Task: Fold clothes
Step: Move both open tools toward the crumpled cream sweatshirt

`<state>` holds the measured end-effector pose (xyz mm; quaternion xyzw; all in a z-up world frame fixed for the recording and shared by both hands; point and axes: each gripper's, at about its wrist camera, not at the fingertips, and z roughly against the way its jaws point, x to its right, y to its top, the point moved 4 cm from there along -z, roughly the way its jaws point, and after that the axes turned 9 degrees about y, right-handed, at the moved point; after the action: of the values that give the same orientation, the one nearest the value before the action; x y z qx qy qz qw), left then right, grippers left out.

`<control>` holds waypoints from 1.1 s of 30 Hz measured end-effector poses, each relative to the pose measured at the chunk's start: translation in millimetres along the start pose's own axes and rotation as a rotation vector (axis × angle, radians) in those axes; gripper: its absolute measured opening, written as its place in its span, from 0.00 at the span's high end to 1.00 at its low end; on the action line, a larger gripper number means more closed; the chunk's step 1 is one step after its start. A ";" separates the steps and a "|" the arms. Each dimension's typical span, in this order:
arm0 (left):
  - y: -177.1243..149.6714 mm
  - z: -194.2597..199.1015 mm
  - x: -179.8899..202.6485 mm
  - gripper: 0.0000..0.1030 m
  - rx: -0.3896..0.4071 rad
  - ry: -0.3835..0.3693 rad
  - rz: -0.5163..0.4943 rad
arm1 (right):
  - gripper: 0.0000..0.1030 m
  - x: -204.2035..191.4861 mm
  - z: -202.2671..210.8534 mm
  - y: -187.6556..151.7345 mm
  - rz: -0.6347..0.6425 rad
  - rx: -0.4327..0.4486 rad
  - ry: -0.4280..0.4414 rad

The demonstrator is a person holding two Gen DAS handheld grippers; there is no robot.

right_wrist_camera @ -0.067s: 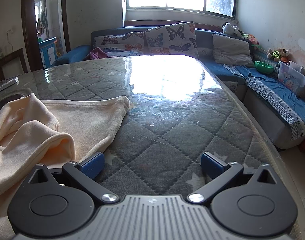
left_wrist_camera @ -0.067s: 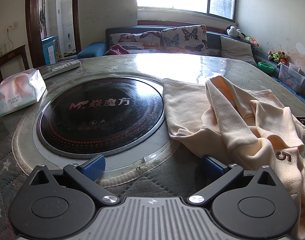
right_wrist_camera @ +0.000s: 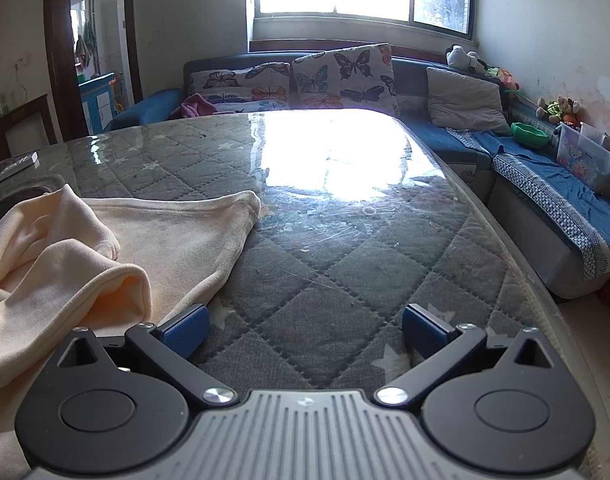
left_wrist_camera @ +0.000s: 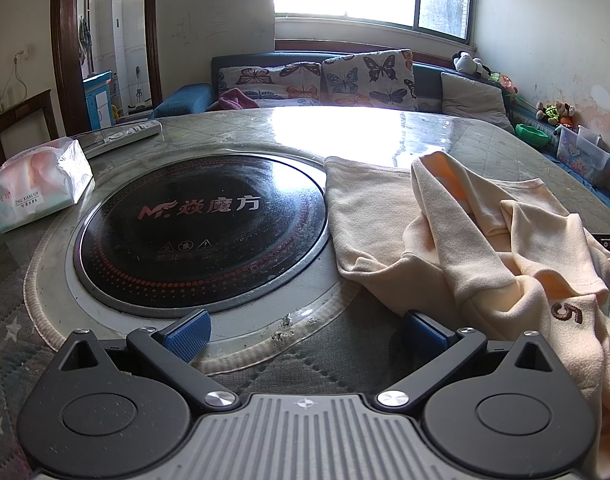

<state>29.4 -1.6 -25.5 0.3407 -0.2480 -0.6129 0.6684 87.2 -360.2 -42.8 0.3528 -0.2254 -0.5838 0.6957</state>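
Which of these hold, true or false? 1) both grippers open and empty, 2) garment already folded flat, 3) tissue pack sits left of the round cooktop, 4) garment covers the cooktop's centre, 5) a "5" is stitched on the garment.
1. True: the left gripper and right gripper are open, holding nothing.
2. False: the garment lies crumpled in a heap.
3. True: the tissue pack is left of the cooktop.
4. False: it only overlaps the right rim; the centre is bare.
5. True: the 5 shows near the hem.

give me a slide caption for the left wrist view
Open left gripper beside a crumpled cream garment and a round cooktop.
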 end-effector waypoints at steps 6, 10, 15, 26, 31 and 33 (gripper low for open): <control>-1.1 2.9 2.1 0.00 -0.014 0.020 0.006 | 0.00 -15.4 22.4 -11.1 0.012 -0.003 0.012; -1.8 4.8 3.6 0.00 -0.023 0.034 0.009 | 0.00 -25.7 37.4 -18.4 0.020 -0.004 0.020; -3.3 10.4 6.3 0.00 -0.033 0.049 0.015 | 0.00 -41.8 56.8 -26.3 0.035 -0.016 0.052; -14.4 54.8 23.4 0.00 -0.060 0.063 0.010 | 0.00 -82.2 92.7 -45.3 0.067 -0.020 0.119; -24.3 77.1 31.1 0.00 -0.053 0.041 -0.010 | 0.00 -97.6 105.5 -55.3 0.077 -0.022 0.136; -28.0 85.2 33.3 0.00 -0.046 0.037 -0.018 | 0.00 -101.3 111.5 -59.0 0.075 -0.017 0.139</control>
<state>-48.4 -48.0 5.3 0.3385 -0.2183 -0.6182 0.6750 -54.2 -291.4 -4.9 0.3778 -0.1846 -0.5334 0.7339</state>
